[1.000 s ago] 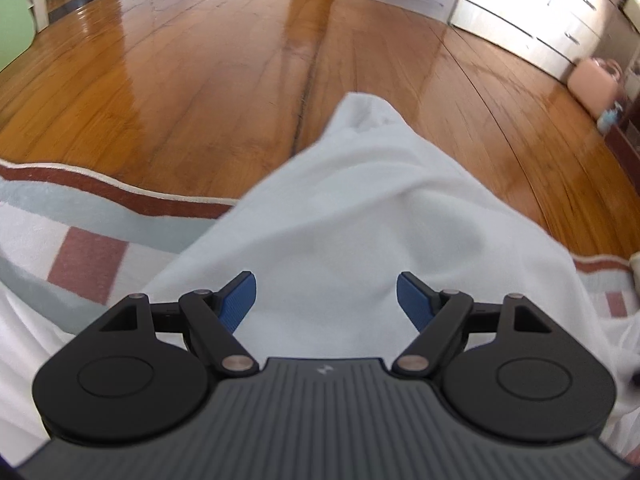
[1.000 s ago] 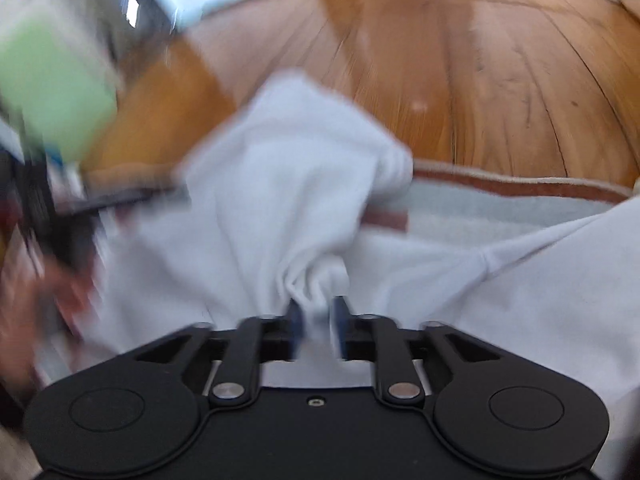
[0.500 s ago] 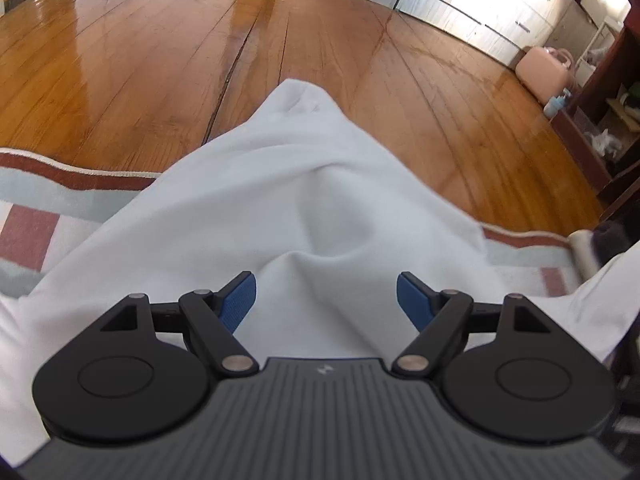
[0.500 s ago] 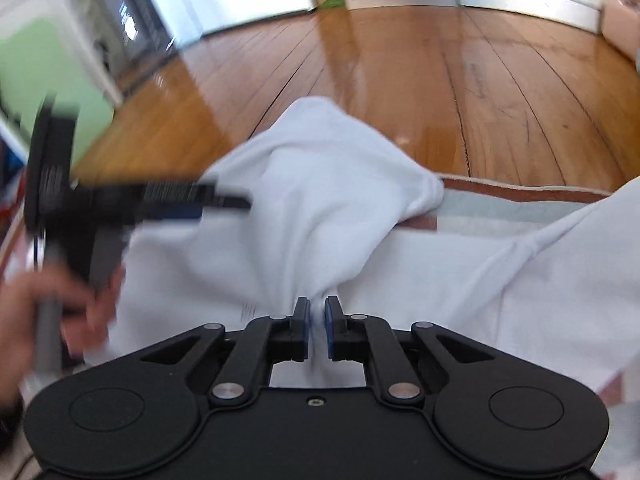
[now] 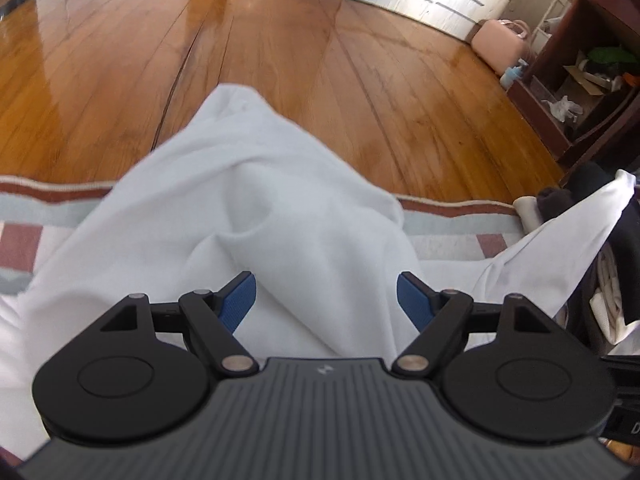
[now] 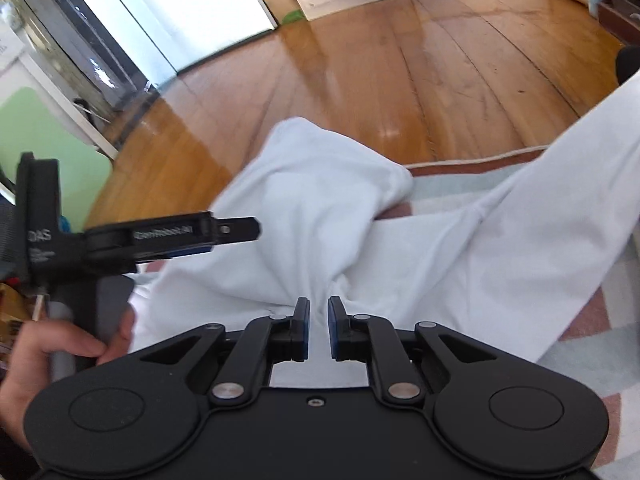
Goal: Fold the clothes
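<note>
White cloth of the garment (image 6: 320, 216) is bunched between the pads of the right gripper (image 6: 319, 330), whose narrow jaws are easing apart. Spread wide, the left gripper (image 5: 326, 298) hangs over the garment (image 5: 256, 208), pinching nothing. It lies on the striped rug (image 5: 448, 240), its long axis crossing the far edge onto the wooden floor (image 5: 280, 52).

The garment (image 5: 256, 208) lay on the rug (image 5: 452, 236), its far end reaching past the rug's edge onto the wooden floor (image 5: 304, 52). The left tool (image 5: 326, 300) hung above the garment's near folds. Seen from the right wrist, the left tool (image 6: 236, 236) stood left of the right tool (image 6: 319, 326), over the cloth. A shelf unit (image 5: 580, 80) stood far right, a bag (image 5: 500, 42) beside it.
</note>
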Demonstrator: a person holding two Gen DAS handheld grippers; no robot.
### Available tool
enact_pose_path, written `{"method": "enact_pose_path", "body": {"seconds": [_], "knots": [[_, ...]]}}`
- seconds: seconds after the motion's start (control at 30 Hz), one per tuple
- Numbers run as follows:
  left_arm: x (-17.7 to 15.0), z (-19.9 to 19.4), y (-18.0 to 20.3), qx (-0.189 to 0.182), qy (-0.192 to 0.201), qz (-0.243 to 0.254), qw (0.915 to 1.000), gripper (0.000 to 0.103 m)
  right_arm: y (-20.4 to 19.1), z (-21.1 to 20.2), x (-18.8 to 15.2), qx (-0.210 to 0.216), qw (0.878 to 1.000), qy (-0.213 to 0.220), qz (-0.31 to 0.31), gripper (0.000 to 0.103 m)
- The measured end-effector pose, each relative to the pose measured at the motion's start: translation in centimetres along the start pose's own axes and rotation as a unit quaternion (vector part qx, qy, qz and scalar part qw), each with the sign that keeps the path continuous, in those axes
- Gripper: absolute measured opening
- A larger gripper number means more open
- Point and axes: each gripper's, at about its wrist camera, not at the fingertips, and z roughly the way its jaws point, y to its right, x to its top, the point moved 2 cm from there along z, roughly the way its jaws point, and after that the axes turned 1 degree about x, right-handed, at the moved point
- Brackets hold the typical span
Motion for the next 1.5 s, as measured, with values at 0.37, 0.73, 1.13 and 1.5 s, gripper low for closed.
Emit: {"method": "enact_pose_path", "body": {"seconds": [0.37, 0.73, 1.13, 1.5], "knots": [[-0.6, 1.6, -0.7, 0.012, -0.02, 0.001, 0.9997, 0.077, 1.2, 0.3, 0.2, -0.011, 0.999, -0.008, 0.043, 0.014], [-0.3, 1.2, -0.4, 0.013, -0.017, 0.006, 0.9998, 0.077, 1.7, 0.3, 0.4, -0.009, 0.998, -0.005, 0.061, 0.015], [2.8, 3.3, -0.6, 0.041, -0.024, 0.037, 0.9982, 0.077, 1.6, 1.3, 0.6, -0.014, 1.0, 0.007, 0.011, 0.029], [3.0, 5.5, -3.6, 0.04, -0.004, 0.005, 0.9992, 0.077, 5.8, 4.3, 4.0, 0.039, 0.994, 0.035, 0.094, 0.054]]}}
